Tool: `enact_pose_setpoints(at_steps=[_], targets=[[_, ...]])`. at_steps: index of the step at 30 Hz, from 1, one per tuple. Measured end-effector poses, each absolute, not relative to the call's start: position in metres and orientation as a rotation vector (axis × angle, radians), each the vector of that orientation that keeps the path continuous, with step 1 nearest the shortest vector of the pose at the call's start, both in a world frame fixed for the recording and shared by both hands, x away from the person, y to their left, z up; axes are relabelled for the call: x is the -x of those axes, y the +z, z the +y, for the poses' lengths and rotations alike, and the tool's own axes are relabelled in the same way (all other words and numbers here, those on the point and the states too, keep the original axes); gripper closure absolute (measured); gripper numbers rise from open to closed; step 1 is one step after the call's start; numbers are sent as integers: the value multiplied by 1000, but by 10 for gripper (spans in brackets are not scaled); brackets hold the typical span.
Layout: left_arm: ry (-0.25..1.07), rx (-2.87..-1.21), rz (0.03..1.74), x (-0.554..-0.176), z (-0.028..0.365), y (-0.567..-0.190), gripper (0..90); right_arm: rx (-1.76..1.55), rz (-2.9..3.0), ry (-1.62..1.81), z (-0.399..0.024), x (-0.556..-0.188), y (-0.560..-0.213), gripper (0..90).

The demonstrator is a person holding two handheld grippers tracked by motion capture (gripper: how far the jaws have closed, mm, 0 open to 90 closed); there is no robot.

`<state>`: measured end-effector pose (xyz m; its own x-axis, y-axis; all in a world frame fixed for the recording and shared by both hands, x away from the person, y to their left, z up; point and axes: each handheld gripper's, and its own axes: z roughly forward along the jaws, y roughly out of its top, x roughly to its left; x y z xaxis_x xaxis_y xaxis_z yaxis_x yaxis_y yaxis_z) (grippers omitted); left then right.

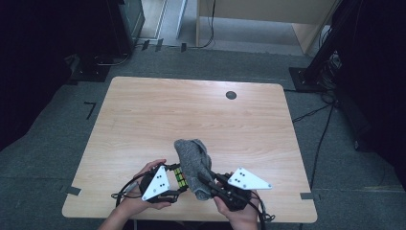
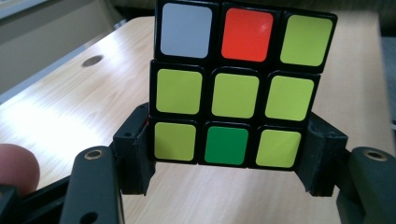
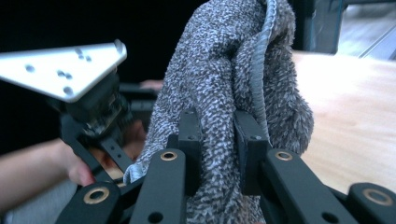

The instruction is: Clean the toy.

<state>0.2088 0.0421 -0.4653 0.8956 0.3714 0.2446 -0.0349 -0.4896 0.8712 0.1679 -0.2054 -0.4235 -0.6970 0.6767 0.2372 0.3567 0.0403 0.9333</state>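
Observation:
A Rubik's cube with a mostly yellow-green face is clamped by its lower row between the jaws of my left gripper. In the high view the cube and left gripper sit near the table's front edge. A grey towelling cloth is pinched in a bunched fold by my right gripper. From above, the cloth stands up between the two hands, right beside the cube, with the right gripper shut on its lower part. The left gripper is close by at the left of the right gripper view.
The wooden table stretches ahead of both hands, with a small dark round hole near its far edge. Cables trail over the grey floor on the right. A dark stand base stands beyond the table's far right corner.

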Motion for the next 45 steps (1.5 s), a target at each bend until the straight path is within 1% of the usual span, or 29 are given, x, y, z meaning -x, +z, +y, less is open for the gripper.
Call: enact_pose_setpoints(at_steps=[1,3,5,8,11,14,15,17,19,21,23,25,26,28,30,33,35,37,41,43,45], targets=[[518,-2042,240,-208,42,-466,336,-1058,2049,1653,-203,-169,-427,770],[496,-2037,236,-209,44,-466,337,-1100,2039,1595,-208,-173,-431,771],[481,-2017,248,-211,47,-465,337,-1157,2007,1415,-217,-178,-437,773],[492,-2019,259,-214,48,-465,337,-1188,1970,1537,-226,-177,-435,772],[510,-2050,248,-213,45,-468,337,-1035,2001,1645,-213,-167,-422,770],[507,-2048,231,-209,42,-466,337,-978,2077,1611,-197,-163,-421,768],[518,-2056,229,-208,42,-466,337,-986,2078,1598,-196,-164,-423,769],[500,-2049,224,-209,44,-466,338,-1054,2064,1572,-203,-170,-428,770],[487,-2030,228,-209,45,-465,338,-1169,2035,1423,-217,-179,-436,771],[490,-2016,241,-211,46,-463,338,-1241,1998,1469,-228,-180,-438,771],[516,-2041,238,-211,46,-465,338,-1189,1986,1535,-228,-176,-431,770],[526,-2059,237,-212,45,-467,338,-1052,2001,1595,-217,-168,-421,766],[521,-2056,234,-211,44,-467,338,-978,2033,1616,-208,-163,-416,766],[496,-2033,230,-210,44,-464,338,-934,2085,1570,-197,-159,-414,766],[508,-2033,227,-209,45,-463,338,-966,2077,1582,-197,-163,-420,768],[457,-1993,238,-210,49,-461,339,-1093,2057,1409,-210,-174,-431,770],[442,-1967,254,-212,52,-456,339,-1175,2027,1396,-222,-178,-437,770],[484,-1983,245,-212,53,-455,339,-1155,2001,1488,-226,-175,-431,770],[511,-2027,219,-210,50,-459,339,-936,2048,1655,-207,-159,-411,767],[524,-2034,210,-207,46,-457,339,-926,2095,1598,-198,-159,-411,766],[557,-2054,192,-204,44,-456,339,-971,2090,1589,-201,-163,-417,767]])
